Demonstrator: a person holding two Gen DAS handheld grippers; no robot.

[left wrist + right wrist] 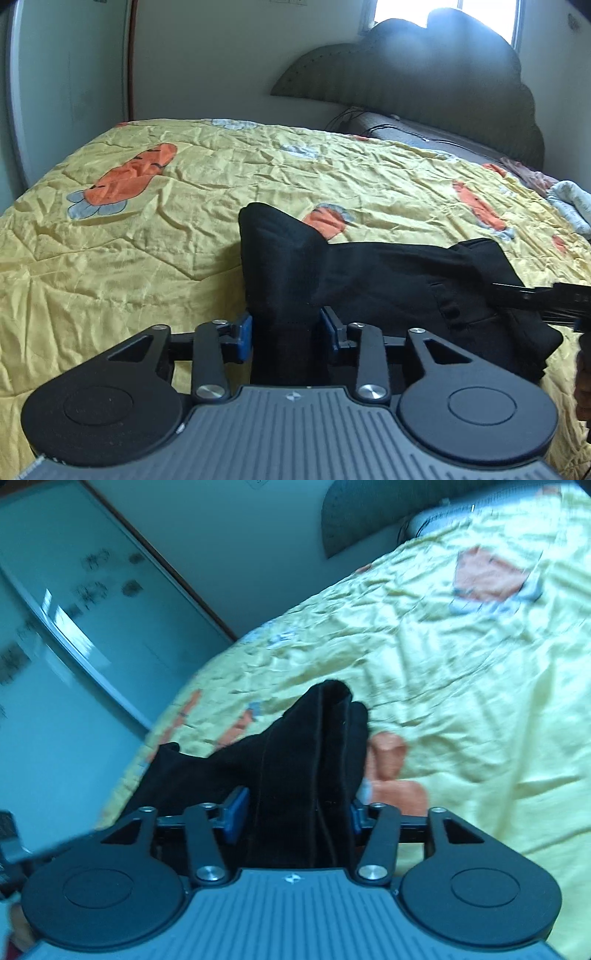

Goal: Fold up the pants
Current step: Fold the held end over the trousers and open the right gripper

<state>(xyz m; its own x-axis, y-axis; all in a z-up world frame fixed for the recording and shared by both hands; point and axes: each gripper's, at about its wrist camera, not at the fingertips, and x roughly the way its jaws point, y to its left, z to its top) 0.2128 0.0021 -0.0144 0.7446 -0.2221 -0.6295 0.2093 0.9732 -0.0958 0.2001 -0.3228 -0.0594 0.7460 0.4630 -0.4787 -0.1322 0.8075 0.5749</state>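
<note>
Here we held the black fabric pants (388, 280) in both tools, lifted partly off the bed's crumpled yellow quilt with orange carrot prints (155, 229). The left gripper (286, 328) had its blue-padded fingers (244, 332) pinched on a thick upright bunch of the cloth, and the right gripper (295, 808) likewise clamped a seamed bundle between its fingers (236, 808); the rest of the garment sagged between the two onto the quilt. To do this step well, we judged, both grips should rise together and keep the span taut, so the cloth could be laid down flat with its edges matched rather than dropped in a heap; the bunched grips looked likely to leave wrinkles unless smoothed afterwards. The quilt itself was soft and creased, offering little firm backing. Beyond it stood a dark scalloped padded headboard (424, 74) under a bright window (443, 14), and a pale wardrobe door (74, 609) at the bedside.
</note>
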